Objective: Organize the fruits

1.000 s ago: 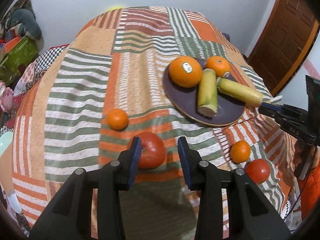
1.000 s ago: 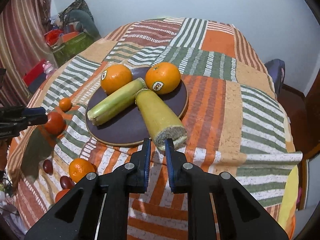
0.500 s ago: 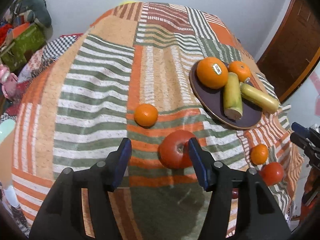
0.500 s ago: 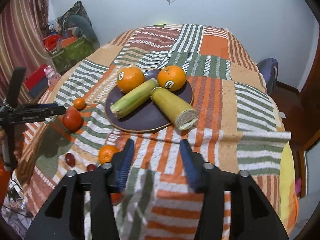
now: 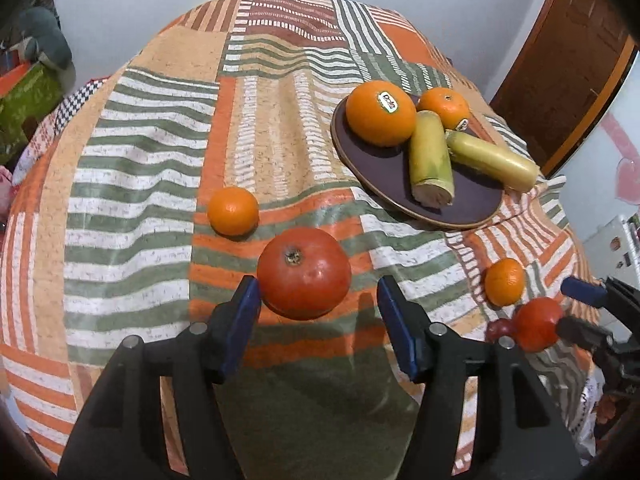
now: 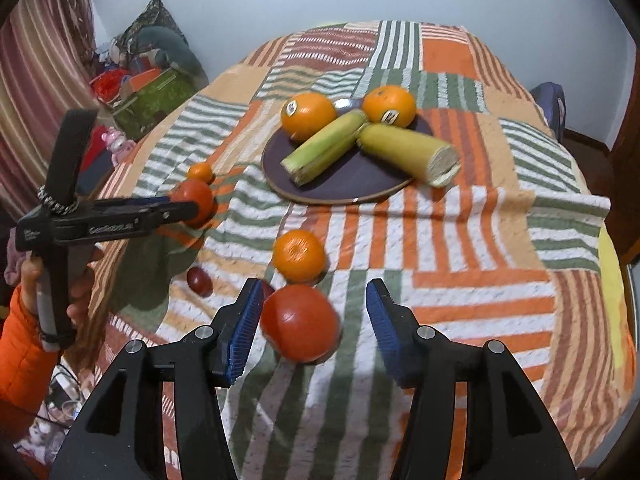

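In the left wrist view my left gripper (image 5: 318, 306) is open around a large red tomato (image 5: 304, 273) on the patchwork tablecloth. A small mandarin (image 5: 233, 211) lies just beyond it. In the right wrist view my right gripper (image 6: 314, 312) is open around a second red tomato (image 6: 300, 322), with a mandarin (image 6: 299, 255) just past it. A dark plate (image 6: 352, 180) holds two oranges (image 6: 308, 116) and two corn cobs (image 6: 408, 154); the plate also shows in the left wrist view (image 5: 384, 172).
Small dark red fruits (image 6: 199, 280) lie left of the right gripper. The left gripper (image 6: 188, 208) and the hand holding it show at the left of the right wrist view. Boxes and clutter (image 6: 148, 92) stand beyond the table; a wooden door (image 5: 560, 80) is at the right.
Both grippers have opened wide. The right gripper pulled back from the corn on the plate and now straddles a tomato near the table's front. The left gripper stays at its tomato.
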Tool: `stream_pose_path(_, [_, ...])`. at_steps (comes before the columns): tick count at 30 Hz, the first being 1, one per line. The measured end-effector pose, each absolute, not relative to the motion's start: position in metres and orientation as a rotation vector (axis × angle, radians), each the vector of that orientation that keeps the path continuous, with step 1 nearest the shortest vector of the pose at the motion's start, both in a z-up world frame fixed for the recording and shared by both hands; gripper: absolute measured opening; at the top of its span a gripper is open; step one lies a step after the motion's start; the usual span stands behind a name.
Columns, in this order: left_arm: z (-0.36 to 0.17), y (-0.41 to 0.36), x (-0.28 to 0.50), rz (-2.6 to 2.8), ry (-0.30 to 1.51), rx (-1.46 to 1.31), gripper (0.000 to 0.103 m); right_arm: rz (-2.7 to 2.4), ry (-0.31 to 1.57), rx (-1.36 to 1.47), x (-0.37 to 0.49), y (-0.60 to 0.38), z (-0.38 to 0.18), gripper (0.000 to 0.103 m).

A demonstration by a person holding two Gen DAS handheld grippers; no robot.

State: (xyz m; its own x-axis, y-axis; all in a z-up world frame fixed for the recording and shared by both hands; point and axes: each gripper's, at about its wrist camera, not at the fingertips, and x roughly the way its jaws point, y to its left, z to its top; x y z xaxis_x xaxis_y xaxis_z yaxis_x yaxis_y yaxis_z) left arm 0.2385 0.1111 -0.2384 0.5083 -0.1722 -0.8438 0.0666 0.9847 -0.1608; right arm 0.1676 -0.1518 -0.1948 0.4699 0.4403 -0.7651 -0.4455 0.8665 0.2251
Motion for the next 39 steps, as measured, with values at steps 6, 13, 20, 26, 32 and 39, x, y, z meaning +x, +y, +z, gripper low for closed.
stream_pose_path(6, [-0.245,0.119,0.248,-0.106,1.032,-0.144,0.06,0.543,0.982,0.002,0.163,-0.147,-0.207,0.05])
stream_pose_path(13, [-0.254,0.125,0.259,-0.081,1.044,-0.166,0.06,0.538,1.0,-0.012,0.162,-0.14,-0.216,0.05])
stream_pose_path(20, [-0.254,0.12,0.263,-0.08,1.031,-0.143,0.05,0.54,0.986,-0.015,0.161,-0.14,-0.22,0.045])
stream_pose_path(26, [-0.247,0.118,0.255,-0.089,1.025,-0.132,0.05,0.534,0.97,-0.017,0.161,-0.143,-0.216,0.044])
stream_pose_path(32, [-0.226,0.112,0.248,-0.112,0.989,-0.127,0.05,0.516,0.919,-0.002,0.166,-0.156,-0.201,0.044])
stream_pose_path(39, [-0.199,0.096,0.251,-0.149,0.932,-0.123,0.05,0.475,0.834,0.002,0.186,-0.178,-0.174,0.044])
